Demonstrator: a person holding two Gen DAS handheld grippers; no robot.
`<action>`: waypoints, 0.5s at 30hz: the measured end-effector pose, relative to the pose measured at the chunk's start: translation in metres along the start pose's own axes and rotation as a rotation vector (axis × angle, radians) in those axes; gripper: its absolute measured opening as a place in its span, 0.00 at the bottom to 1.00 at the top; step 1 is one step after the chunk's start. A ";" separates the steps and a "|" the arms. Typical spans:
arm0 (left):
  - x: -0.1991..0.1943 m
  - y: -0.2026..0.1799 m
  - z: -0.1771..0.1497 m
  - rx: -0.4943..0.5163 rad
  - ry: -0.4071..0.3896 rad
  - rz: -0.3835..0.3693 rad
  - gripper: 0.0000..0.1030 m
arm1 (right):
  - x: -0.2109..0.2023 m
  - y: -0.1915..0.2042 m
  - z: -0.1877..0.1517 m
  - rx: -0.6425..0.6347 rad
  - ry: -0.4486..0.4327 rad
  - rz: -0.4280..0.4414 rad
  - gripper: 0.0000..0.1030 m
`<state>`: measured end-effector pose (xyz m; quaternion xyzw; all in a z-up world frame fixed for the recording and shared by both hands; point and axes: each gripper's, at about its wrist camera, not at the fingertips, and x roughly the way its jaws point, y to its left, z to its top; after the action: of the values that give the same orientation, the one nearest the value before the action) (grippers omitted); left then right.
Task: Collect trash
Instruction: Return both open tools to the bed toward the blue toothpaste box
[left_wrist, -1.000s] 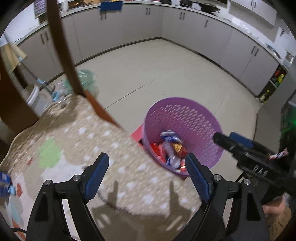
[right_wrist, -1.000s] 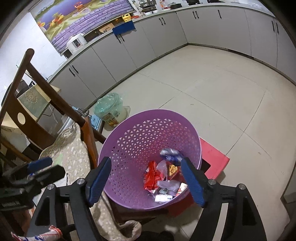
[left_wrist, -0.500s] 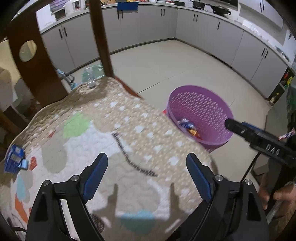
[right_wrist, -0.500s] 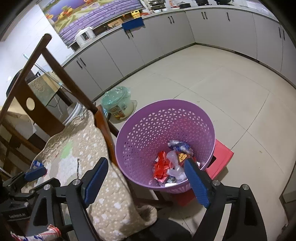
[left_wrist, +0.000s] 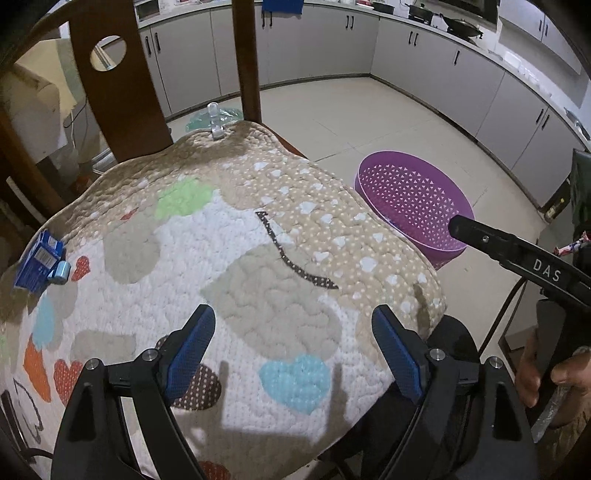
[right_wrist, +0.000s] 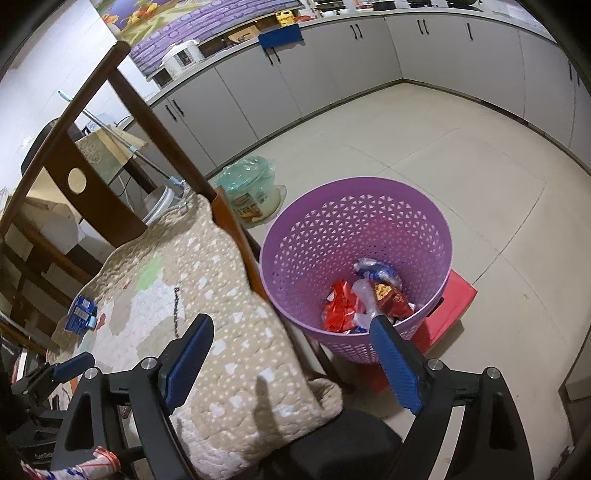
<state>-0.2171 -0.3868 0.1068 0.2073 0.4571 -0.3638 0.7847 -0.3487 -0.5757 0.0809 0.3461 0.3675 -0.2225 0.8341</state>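
Open tiled floor (right_wrist: 424, 147) stretches far to the grey cabinets. The left gripper (left_wrist: 291, 354) hangs spread and empty above the quilted chair cushion (left_wrist: 229, 236); a blue carton (left_wrist: 38, 260) lies near its left edge. The right gripper (right_wrist: 291, 354), jaws just widening, holds nothing. The purple basket (right_wrist: 354, 229) right of the chair contains wrappers (right_wrist: 364, 299)

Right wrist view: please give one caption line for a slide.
Open right gripper above a quilted chair cushion, beside a purple perforated plastic basket holding wrappers.
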 end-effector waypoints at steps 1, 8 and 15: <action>-0.002 0.000 -0.002 -0.001 -0.003 0.006 0.83 | 0.000 0.003 -0.001 -0.005 0.002 0.002 0.87; -0.009 0.004 -0.015 -0.030 -0.010 0.000 0.83 | -0.003 0.019 -0.005 -0.033 0.009 0.011 0.87; -0.017 0.009 -0.027 -0.043 -0.019 0.001 0.83 | -0.005 0.034 -0.010 -0.062 0.024 0.007 0.87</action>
<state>-0.2311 -0.3573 0.1083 0.1869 0.4572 -0.3553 0.7936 -0.3354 -0.5456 0.0942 0.3239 0.3828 -0.2037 0.8409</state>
